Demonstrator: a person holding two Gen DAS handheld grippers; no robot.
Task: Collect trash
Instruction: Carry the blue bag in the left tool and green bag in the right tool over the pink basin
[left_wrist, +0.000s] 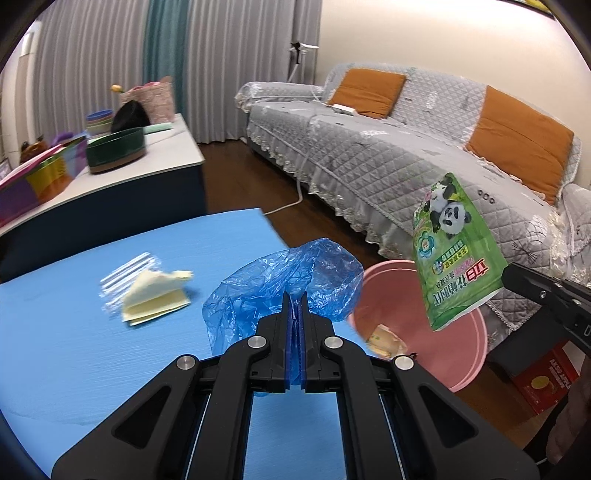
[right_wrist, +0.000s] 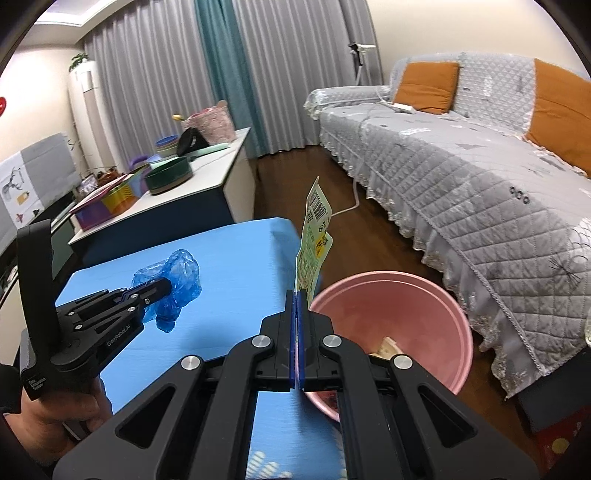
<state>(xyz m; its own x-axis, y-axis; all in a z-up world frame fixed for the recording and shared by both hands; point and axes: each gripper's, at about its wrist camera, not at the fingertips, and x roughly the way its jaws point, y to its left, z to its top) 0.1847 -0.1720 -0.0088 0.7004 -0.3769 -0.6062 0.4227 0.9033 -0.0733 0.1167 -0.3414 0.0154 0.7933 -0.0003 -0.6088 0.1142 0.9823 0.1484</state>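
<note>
Trash: blue bag (left_wrist: 284, 280) is clamped by the closed left gripper (left_wrist: 295, 314) over the table's (left_wrist: 74, 350) right edge.
Pouch (left_wrist: 456, 254): pinched shut in the right gripper (right_wrist: 297, 314), held above the pink bin (right_wrist: 424, 295).
Table: yellow paper (left_wrist: 155, 299) is lying mid-surface.

1. A grey quilted sofa (left_wrist: 388, 158) with a lace skirt fills the 2 o'clock side of the left wrist view; two orange cushions (left_wrist: 365, 90) lean against its back.
2. A white cable (left_wrist: 301, 173) hangs off the sofa seat down to the dark wood floor (left_wrist: 236, 173).
3. At 10 o'clock a white-topped cabinet (left_wrist: 166, 147) carries a dark green round tin (left_wrist: 116, 149), a pink fabric basket (left_wrist: 153, 98), stacked bowls (left_wrist: 99, 122) and a colourful box (left_wrist: 40, 177).
4. Grey curtains (right_wrist: 155, 74) with a teal panel (right_wrist: 225, 74) hang at 12 o'clock.
5. A red carton (left_wrist: 543, 380) sits on the floor at 4 o'clock.
6. A white standing air conditioner (right_wrist: 88, 118) stands at 10 o'clock in the right wrist view.
</note>
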